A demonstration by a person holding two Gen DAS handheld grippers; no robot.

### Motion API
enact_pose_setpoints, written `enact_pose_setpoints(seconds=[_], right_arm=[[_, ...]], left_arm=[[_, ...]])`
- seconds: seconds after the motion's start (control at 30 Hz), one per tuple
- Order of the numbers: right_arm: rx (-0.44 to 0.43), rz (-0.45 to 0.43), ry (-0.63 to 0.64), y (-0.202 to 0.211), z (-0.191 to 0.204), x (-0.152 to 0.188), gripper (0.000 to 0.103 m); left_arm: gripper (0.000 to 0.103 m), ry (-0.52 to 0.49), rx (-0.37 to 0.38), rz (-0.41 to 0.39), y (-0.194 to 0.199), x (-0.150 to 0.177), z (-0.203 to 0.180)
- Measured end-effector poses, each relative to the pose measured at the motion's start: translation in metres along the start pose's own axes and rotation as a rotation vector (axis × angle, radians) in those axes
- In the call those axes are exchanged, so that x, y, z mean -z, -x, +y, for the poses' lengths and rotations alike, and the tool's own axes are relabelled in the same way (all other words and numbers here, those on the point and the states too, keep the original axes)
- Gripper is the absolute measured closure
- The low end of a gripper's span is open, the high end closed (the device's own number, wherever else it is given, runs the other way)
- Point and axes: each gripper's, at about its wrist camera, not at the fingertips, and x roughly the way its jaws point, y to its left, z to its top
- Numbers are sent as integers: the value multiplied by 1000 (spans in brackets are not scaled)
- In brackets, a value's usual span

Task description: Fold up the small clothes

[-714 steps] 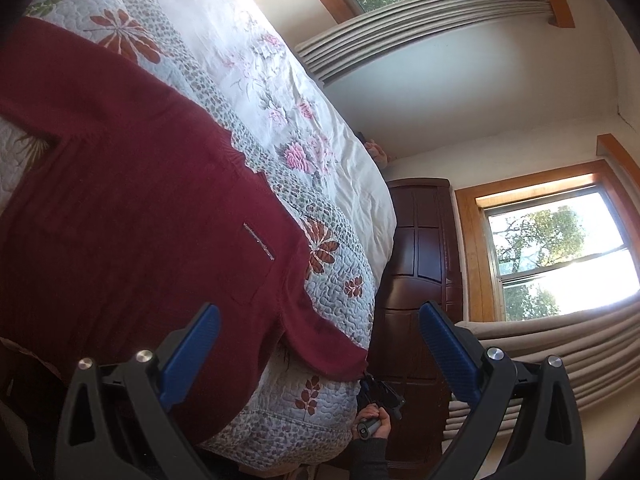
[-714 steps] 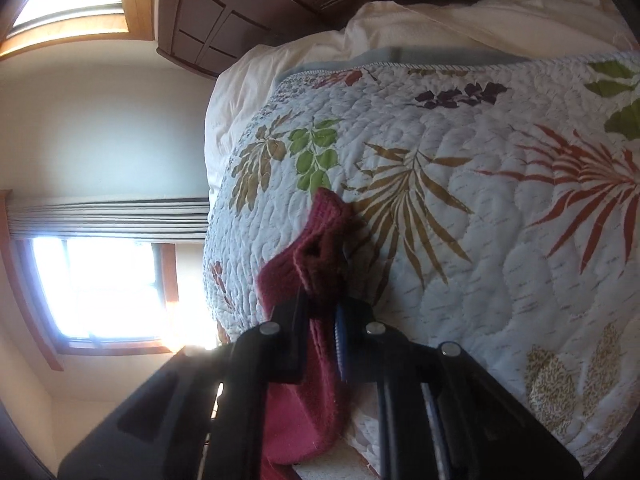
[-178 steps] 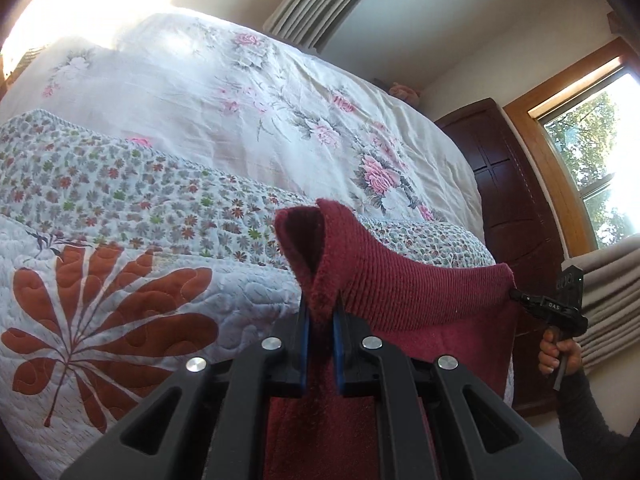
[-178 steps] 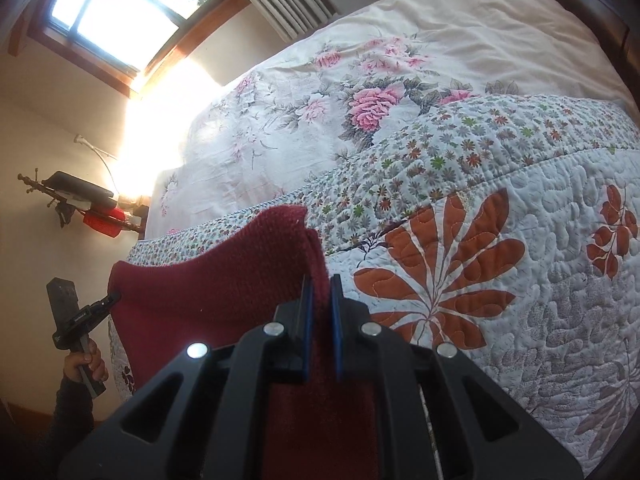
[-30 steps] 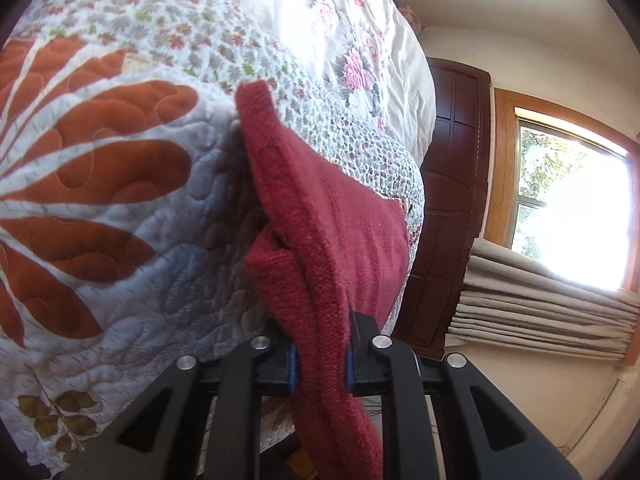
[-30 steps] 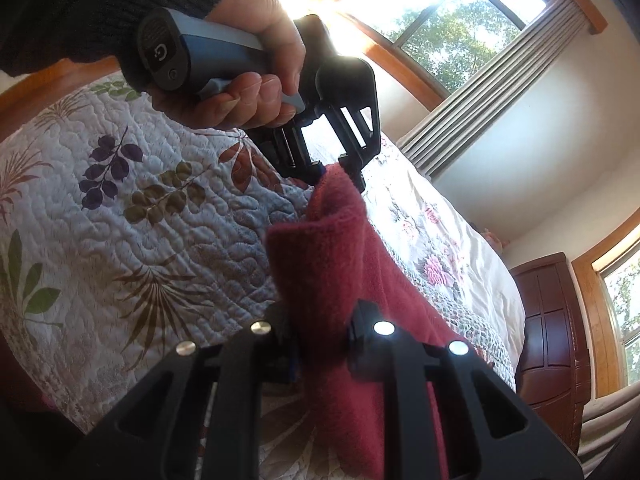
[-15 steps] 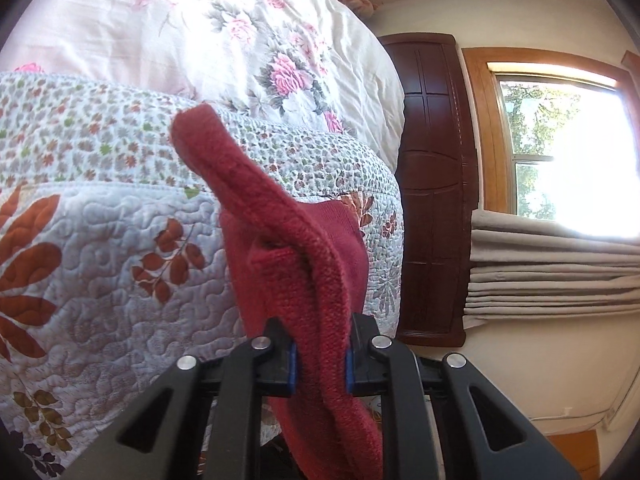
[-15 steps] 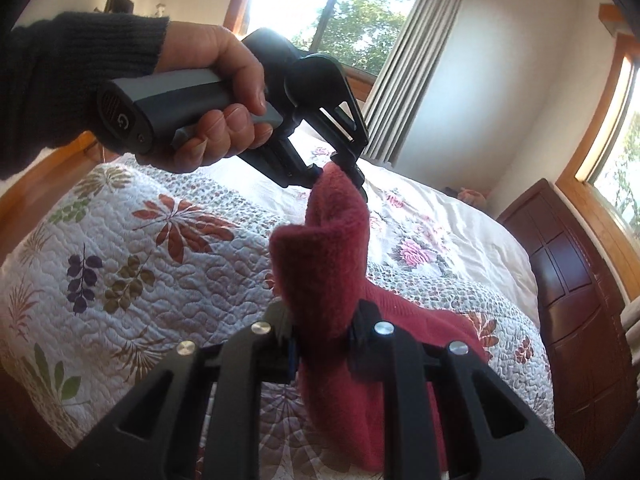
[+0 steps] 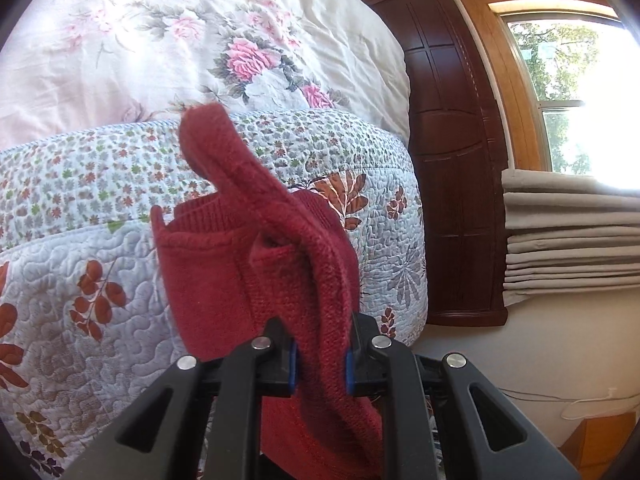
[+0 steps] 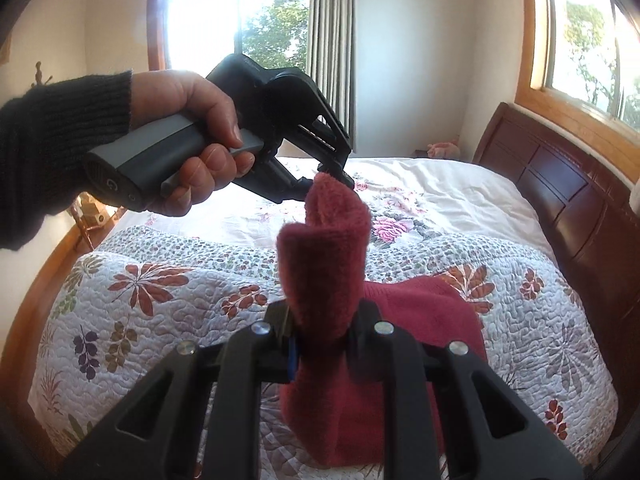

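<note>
Left gripper [image 9: 320, 356]: black fingers with blue pads pressed onto a thick fold of the dark red knitted sweater [image 9: 276, 264]. The cloth fills the gap between the pads and rises beyond them as a raised ridge that ends in a curled tip on the far left.

Right gripper [image 10: 320, 344]: fingers likewise pinching a bunched fold of the same sweater; the fabric stands up from the jaws as a rolled column.

In the right wrist view the left gripper appears at upper left, held by a hand [image 10: 188, 140] in a black ribbed sleeve [image 10: 52, 152]. Its tips meet the top of the raised column, so both grippers hold the garment close together, lifted off the bed.

The rest of the sweater lies on the white quilted bedspread with red leaf print [image 10: 160, 296], near the near right part of the bed, with some cloth hanging below the grippers.

Further off: pale duvet with pink roses [image 9: 192, 40], dark wooden headboard [image 10: 560, 200] at right, a window with grey curtains [image 10: 332, 40] on the far wall.
</note>
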Motion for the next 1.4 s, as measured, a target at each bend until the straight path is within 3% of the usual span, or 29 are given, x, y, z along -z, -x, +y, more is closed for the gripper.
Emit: enact_pose_setpoints(seconds=[0.33,0.8,1.13,1.4], right_arm=[[-53,18,-236,-9,-85,29,87],[-221,89,-624,-33,-187,114,89],[-330,85,-749,-35,-219,146,93],[-404,52,-805,-25,-227,158,94]], left_arm=[[87,-38,-179,95,-78,-16,-50],[87,-78,-499,234,-202,-21,-87],[87,-109,-627,242,-227,-19,-110],[87,-159,-730,203,-233,-8,-129]])
